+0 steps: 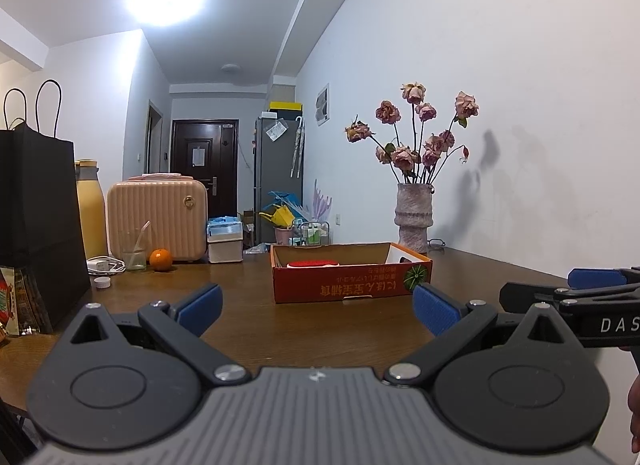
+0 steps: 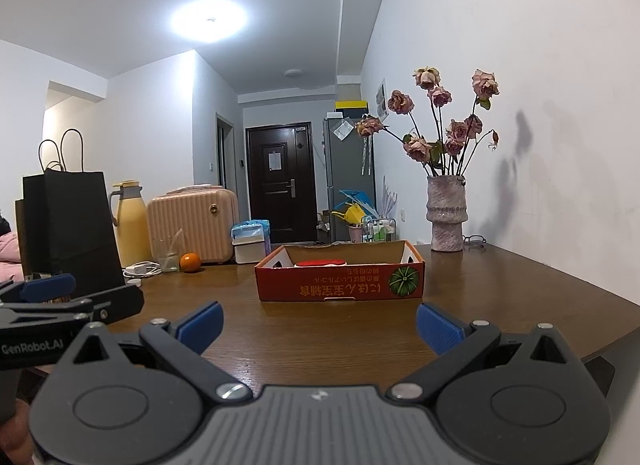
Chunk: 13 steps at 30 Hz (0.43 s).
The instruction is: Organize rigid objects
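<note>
At the far left of the brown wooden worktop [image 1: 248, 329] stands a tall black paper carrier bag with cord handles [image 1: 36, 201]; it looks light and floppy, so it is best left alone. Beside it a small white round cap [image 1: 102, 282] lies flat, hard and light but low, awkward to pinch except across its rim. A white charger with coiled cable [image 1: 107, 264] sits just behind it; the block is stiff, the cable limp. Next comes a clear drinking glass with a straw [image 1: 134, 250], probably fragile and slippery, to be taken low around the wall with a gentle squeeze. Touching or just beside it is a small round orange [image 1: 161, 259], firm enough but apt to roll; a hold across its middle seems safest. Behind these are a yellow thermos jug [image 1: 91, 209] and a ribbed pink hard-shell case [image 1: 157, 218], both likely too bulky for one gripper.

Near the centre sits an open red cardboard tray-box with a green melon print [image 1: 352, 281], stiff-walled and light, with a red-topped white item [image 1: 313, 264] inside. It looks like the likely place for the loose pieces.

The left gripper [image 1: 316, 307] hovers low over the worktop, jaws spread wide and empty. The right gripper [image 2: 319, 327] is likewise splayed, holding nothing. At the far right stands a rough pinkish ceramic vase of dried roses [image 1: 414, 219], heavy-looking and top-heavy.
</note>
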Available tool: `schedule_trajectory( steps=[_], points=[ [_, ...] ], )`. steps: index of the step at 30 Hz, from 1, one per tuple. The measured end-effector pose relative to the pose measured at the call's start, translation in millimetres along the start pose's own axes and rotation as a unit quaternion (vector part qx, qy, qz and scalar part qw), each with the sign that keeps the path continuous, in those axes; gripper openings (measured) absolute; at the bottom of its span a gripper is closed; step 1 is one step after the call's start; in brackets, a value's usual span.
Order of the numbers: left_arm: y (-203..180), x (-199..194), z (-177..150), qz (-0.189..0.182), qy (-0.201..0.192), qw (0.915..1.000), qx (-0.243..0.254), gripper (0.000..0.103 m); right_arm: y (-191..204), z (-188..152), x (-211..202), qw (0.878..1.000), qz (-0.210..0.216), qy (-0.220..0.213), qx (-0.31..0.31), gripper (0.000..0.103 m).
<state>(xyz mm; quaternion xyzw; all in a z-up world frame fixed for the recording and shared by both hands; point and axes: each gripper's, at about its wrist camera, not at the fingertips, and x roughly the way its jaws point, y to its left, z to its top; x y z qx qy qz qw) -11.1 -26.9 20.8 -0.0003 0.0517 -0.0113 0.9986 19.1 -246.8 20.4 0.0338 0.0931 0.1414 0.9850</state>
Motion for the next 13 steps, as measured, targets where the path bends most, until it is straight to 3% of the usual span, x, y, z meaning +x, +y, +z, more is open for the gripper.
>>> schedule_trajectory(
  steps=[13],
  points=[
    [-4.1,0.6,-6.8,0.006,-0.001,0.9999,0.013,0.103,1.0,-5.5,2.2,1.000,-0.002,0.002,0.001,0.103]
  ],
)
